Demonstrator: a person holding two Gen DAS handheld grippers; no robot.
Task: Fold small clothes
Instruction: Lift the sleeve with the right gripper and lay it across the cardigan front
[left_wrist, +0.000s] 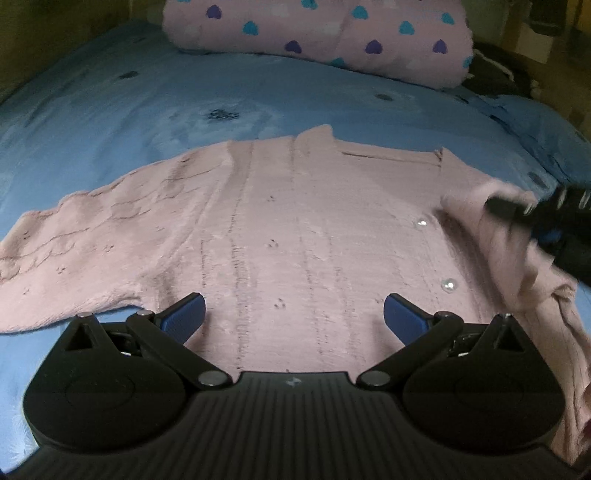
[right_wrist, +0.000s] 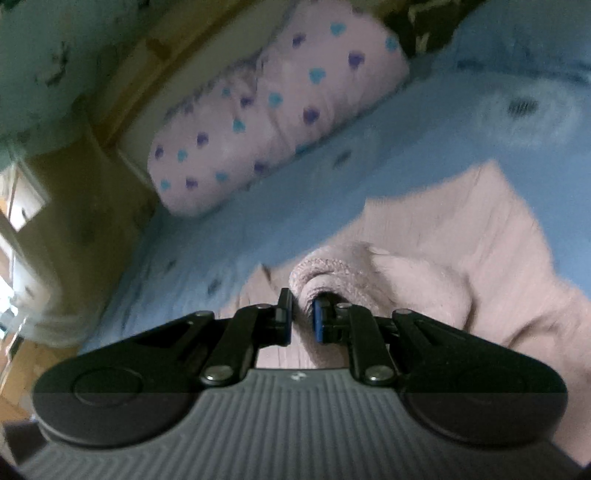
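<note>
**Sleeve fold: slip risk**

Item: pink cardigan (left_wrist: 280, 221), spread flat mid-bed on blue bedspread (left_wrist: 129, 110). Right gripper (right_wrist: 301, 319) was clamped narrow on 1 sleeve cuff (right_wrist: 325, 273); thick knit might slip free or bunch. Left gripper (left_wrist: 293, 314) stood wide, empty, over hem; unpinned body might drag.

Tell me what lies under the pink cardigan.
The pink cardigan is spread on a blue bedspread, which shows all around it. Whatever sits directly beneath the knit is covered; its lifted sleeve hides part of the body too.

Pink cardigan (left_wrist: 295, 229) flat on blue bedspread (left_wrist: 147, 103), left tongs (left_wrist: 294, 316) spread wide above hem
</note>
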